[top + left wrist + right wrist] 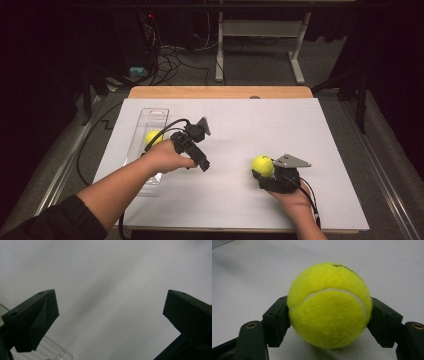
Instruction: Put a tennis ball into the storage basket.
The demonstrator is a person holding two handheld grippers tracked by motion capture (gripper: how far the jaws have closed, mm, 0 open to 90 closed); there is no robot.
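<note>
One tennis ball point(329, 305) sits clamped in right tongs point(329, 322); left tongs point(110, 315) gape empty, half-hiding second ball point(151, 137).

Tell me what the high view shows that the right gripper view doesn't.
High view: a second tennis ball in a clear tray at the left, the left gripper beside that tray, both forearms, and the floor beyond the table. Right gripper view: the ball's white seam and dark print up close, with both black jaws pressed against its sides. Both: the right gripper closed on the tennis ball over the white table cover.
</note>
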